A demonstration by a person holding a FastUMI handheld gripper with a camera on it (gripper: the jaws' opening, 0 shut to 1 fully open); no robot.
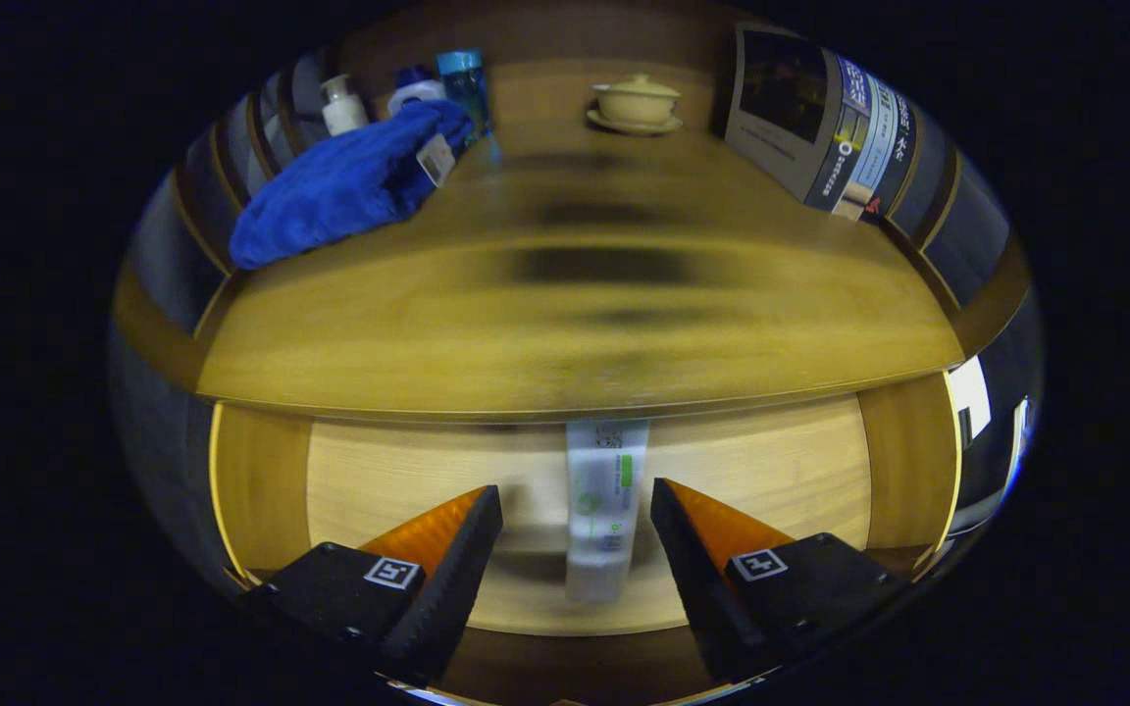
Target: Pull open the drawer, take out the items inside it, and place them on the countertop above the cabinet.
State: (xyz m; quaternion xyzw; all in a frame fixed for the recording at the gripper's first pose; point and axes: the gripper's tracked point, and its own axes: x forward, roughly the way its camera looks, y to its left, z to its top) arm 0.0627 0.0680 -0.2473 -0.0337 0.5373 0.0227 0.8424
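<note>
the gripper (575, 500) points forward toward 12 o'clock, its two fingers (447, 559) spread wide apart, gripping nothing, tips level.

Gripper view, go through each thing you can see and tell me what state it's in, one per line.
Drawer: pulled open.
White tube: lying flat in the drawer, between the fingers, not gripped.
Gripper: open, fingers either side of the tube.
Blue towel: crumpled on the countertop.
Lidded cup: lid on, upright on its saucer.
Pump bottle: upright behind the towel.
</note>
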